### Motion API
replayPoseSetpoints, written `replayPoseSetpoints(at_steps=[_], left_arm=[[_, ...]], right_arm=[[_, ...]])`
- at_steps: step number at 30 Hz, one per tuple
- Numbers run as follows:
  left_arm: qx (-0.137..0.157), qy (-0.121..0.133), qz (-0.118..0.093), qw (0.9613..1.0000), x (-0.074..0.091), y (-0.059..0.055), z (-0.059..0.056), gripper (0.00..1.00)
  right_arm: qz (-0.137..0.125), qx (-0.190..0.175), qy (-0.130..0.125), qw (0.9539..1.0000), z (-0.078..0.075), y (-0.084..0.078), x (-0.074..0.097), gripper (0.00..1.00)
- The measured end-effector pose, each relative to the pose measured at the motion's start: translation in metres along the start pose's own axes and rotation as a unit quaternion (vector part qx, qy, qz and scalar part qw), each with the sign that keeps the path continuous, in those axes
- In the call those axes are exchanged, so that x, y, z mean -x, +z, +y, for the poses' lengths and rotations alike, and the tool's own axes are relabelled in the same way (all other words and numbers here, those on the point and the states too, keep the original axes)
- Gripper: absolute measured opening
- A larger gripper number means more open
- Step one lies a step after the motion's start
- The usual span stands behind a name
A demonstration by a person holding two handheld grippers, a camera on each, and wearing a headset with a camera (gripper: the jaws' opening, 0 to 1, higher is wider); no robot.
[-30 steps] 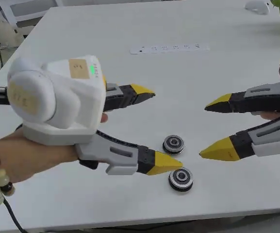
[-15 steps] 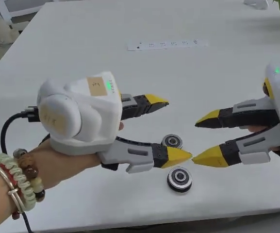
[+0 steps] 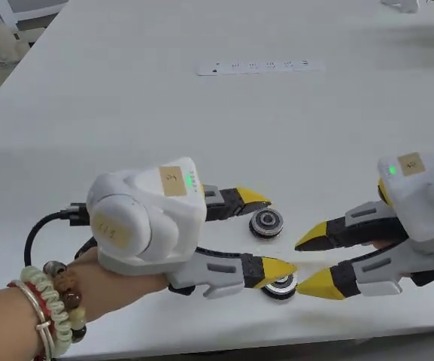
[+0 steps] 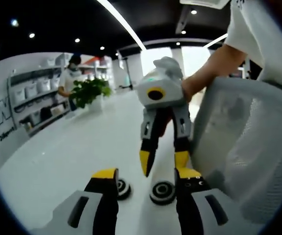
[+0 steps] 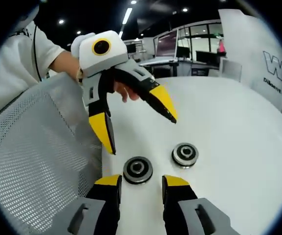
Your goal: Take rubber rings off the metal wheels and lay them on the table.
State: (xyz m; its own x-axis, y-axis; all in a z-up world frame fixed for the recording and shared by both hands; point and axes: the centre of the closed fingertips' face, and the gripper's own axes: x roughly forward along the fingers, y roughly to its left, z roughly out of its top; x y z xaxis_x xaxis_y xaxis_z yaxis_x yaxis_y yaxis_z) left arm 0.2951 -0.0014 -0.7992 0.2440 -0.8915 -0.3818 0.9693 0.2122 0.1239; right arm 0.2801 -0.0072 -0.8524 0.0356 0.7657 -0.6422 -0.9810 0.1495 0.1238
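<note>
Since a second ago both grippers have dropped toward the table (image 3: 126, 90). The left gripper (image 3: 277, 233) and right gripper (image 3: 300, 265), jaws apart, flank the near wheel (image 3: 280, 286), at 5 o'clock from the far wheel (image 3: 266, 222). The head view half hides the near wheel; the right gripper view shows it whole, at 12 o'clock.

Metal wheels (image 3: 266, 223) look glossy, their rubber rings (image 5: 126, 170) seemingly matt.
</note>
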Motion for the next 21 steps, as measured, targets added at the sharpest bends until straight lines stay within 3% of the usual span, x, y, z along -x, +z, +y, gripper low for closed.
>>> replayPoseSetpoints(at_steps=[4, 11, 21], left_arm=[[-0.010, -0.011, 0.015, 0.9998, -0.003, -0.009, -0.005, 0.42], [0.004, -0.020, 0.015, 0.9997, -0.008, -0.014, -0.009, 0.37], [0.011, -0.027, 0.028, 0.9992, -0.013, -0.024, -0.011, 0.29]], right_arm=[[0.007, 0.002, -0.004, 1.0000, 0.000, -0.004, -0.002, 0.30], [-0.008, -0.008, -0.006, 0.9999, 0.000, 0.000, -0.004, 0.24], [0.001, -0.010, 0.004, 0.9999, 0.007, -0.004, -0.008, 0.22]])
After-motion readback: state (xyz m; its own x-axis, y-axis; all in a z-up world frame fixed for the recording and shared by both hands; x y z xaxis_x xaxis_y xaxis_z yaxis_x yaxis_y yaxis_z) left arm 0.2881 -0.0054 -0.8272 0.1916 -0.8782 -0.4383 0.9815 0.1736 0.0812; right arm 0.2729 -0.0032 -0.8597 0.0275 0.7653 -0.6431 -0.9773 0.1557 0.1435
